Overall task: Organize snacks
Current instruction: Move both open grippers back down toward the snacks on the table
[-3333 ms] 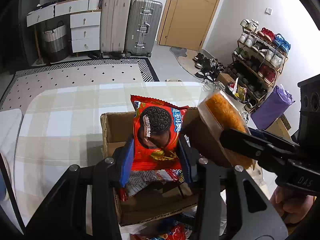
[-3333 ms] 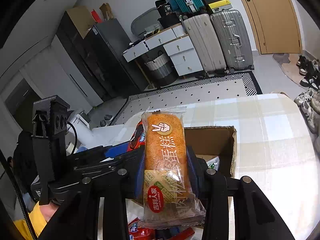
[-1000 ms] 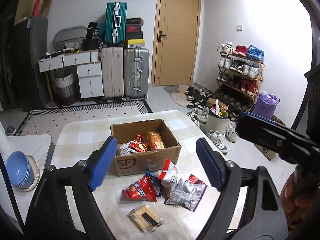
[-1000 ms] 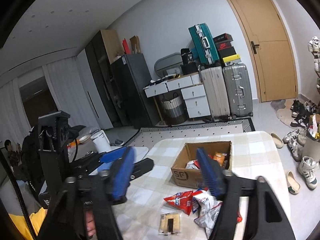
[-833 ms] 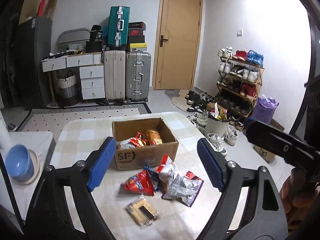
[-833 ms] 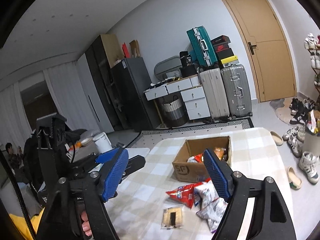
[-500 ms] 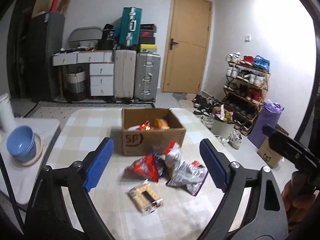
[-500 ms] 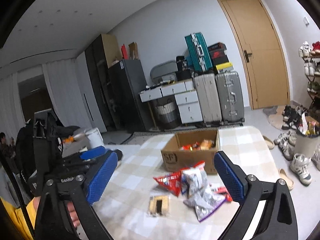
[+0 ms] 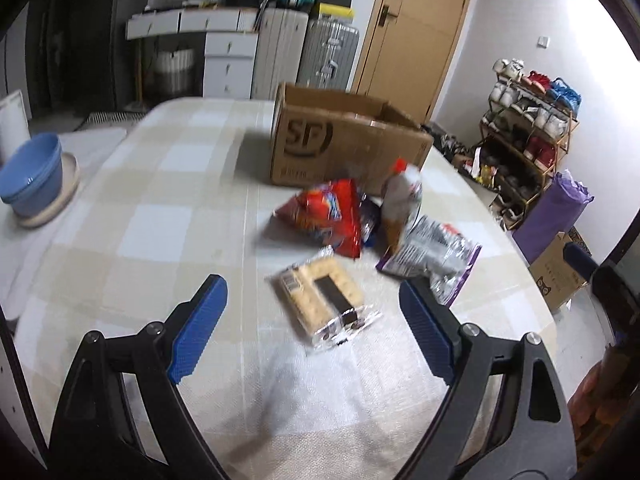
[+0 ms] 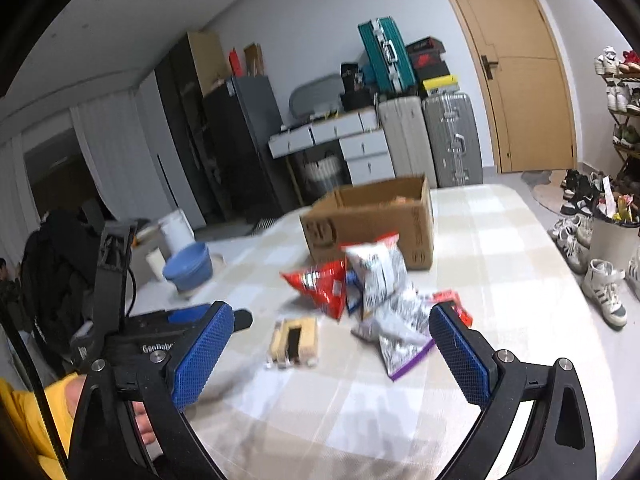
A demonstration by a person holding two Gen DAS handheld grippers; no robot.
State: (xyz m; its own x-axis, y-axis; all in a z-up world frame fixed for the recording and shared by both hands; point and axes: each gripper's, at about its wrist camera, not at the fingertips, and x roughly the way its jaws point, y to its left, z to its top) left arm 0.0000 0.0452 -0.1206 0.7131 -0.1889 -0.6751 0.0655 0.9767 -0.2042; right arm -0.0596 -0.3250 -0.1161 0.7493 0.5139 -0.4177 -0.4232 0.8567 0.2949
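Snacks sit loose in a pile on the checked table (image 9: 160,216), just in front of the SF box (image 9: 344,148). Left to right I see: blue bowl (image 9: 30,178) at the far left edge, well clear; my left gripper (image 9: 314,326) gaping wide and empty, lined up over the clear-wrapped cracker pack (image 9: 322,300); red bag (image 9: 326,216) behind it, touching a tall upright packet (image 9: 400,200); silver-purple bag (image 9: 432,258) rightmost. Right gripper (image 10: 330,352) is also spread wide, holding nothing, aimed near the silver-purple bag (image 10: 404,336) and a small red pack (image 10: 454,306). Both views are blurred, so I can't read labels. Risks as I see them: cracker wrapper is slick and flat, so fingers may skate over it or crush the biscuits; bags overlap, so grabbing one may drag a neighbour; the tall packet may topple. Silver bag lies nearest the table's right edge, so a push could slide it off. Plenty of bare table left of the pile, and the box top is open for drop-in.
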